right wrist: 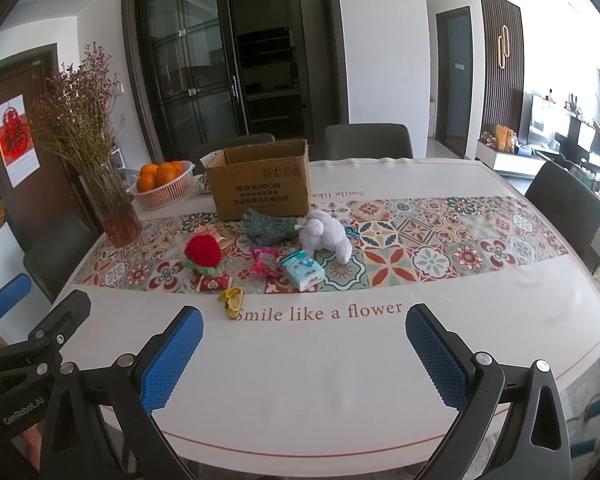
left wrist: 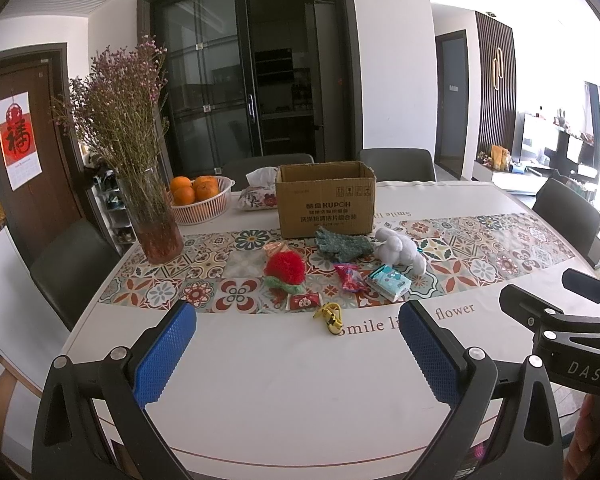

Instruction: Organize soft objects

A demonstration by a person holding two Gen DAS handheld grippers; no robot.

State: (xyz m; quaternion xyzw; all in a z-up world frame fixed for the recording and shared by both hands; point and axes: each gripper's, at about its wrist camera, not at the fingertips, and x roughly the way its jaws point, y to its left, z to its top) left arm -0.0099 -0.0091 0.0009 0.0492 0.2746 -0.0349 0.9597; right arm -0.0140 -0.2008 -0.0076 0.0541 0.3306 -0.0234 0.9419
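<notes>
Both hand-held grippers, left (left wrist: 296, 344) and right (right wrist: 304, 344), hang spread wide and empty over my near desk (right wrist: 300, 380) edge. Beyond them, I see the red pompom (right wrist: 203, 253), green knit glove (right wrist: 269, 227) and white plush toy (right wrist: 327, 236) lying before the open cardboard box (right wrist: 262, 192).

At the centre of my left view I see a fluffy red pompom with a green knit base (left wrist: 285, 270), a speckled green knitted glove (left wrist: 342, 245) and a white plush toy (left wrist: 400, 249). They lie on a multicoloured floral-tile table runner (left wrist: 500, 256). Behind stands a plain brown cardboard box (left wrist: 326, 204). Both my grippers' pads (right wrist: 168, 364) are blue, dimpled.
</notes>
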